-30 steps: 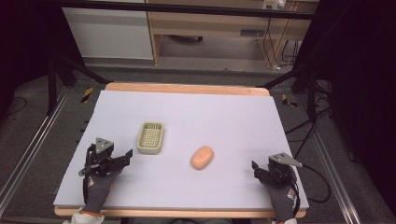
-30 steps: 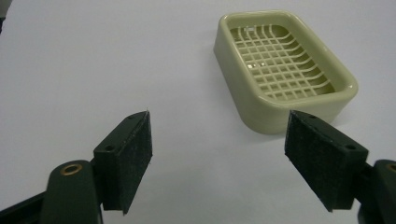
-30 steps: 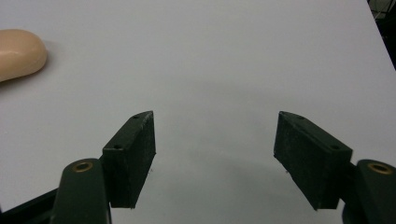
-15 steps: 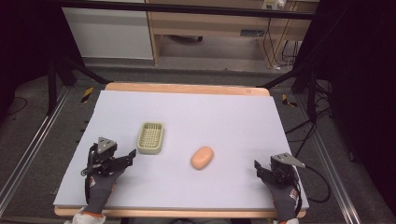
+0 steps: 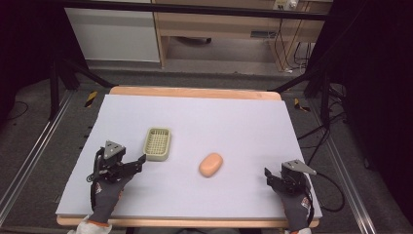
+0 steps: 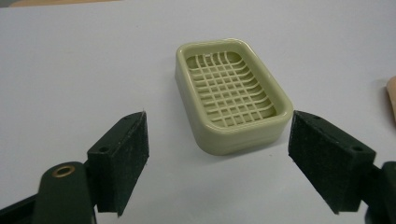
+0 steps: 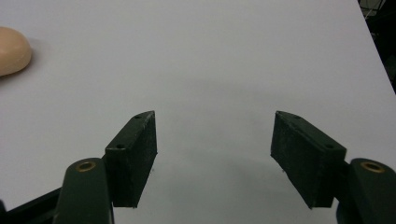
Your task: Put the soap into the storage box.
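1. High view: the left hand-held gripper (image 5: 138, 163) lies just short of the green soap dish (image 5: 158, 144) on the counter (image 5: 234, 122); the peach soap (image 5: 211, 165) sits between it and the right hand-held gripper (image 5: 269, 176).
2. Left gripper view: its jaws, just been opening, stand apart with nothing between them; the soap dish (image 6: 231, 93) lies just ahead.
3. Right gripper view: jaws spread wide over bare counter; the soap (image 7: 13, 50) lies far left.

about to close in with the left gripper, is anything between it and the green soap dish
Nothing visible. The left gripper is open, its jaws having just been opening, and the green soap dish lies just ahead of them on bare white table. The peach soap lies off to the side, apart from the dish.
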Motion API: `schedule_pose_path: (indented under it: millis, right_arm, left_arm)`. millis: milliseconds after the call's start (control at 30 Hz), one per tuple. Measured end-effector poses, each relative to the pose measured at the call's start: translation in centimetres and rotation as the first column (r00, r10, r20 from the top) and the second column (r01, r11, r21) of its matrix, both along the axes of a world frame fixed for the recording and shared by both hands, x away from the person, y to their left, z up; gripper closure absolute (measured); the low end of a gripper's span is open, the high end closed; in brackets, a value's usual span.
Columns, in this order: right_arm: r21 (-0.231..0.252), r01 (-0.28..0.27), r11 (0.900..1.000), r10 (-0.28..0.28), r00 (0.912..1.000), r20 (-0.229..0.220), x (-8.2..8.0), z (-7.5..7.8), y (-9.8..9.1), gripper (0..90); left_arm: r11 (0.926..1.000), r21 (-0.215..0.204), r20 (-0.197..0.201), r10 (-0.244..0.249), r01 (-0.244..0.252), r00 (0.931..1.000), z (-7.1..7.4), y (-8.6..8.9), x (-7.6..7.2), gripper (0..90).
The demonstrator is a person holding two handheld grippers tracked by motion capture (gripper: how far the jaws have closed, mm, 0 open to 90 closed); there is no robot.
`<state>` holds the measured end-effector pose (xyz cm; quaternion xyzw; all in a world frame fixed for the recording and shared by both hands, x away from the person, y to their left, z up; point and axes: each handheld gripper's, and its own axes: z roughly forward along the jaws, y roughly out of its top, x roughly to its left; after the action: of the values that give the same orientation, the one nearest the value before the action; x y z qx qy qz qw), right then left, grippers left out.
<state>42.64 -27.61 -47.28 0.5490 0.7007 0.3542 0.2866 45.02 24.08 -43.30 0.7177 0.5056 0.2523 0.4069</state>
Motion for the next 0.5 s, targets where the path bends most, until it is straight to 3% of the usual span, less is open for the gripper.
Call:
schedule_pose_path:
  millis: [500]
  right_arm:
    - [-0.007, 0.008, 0.9999, -0.008, 1.0, -0.004, 0.0, 0.0, 0.1, 30.8]
  left_arm:
    - [0.9987, 0.006, 0.016, -0.051, 0.051, 0.9986, 1.4, -1.7, -0.1, 18.0]
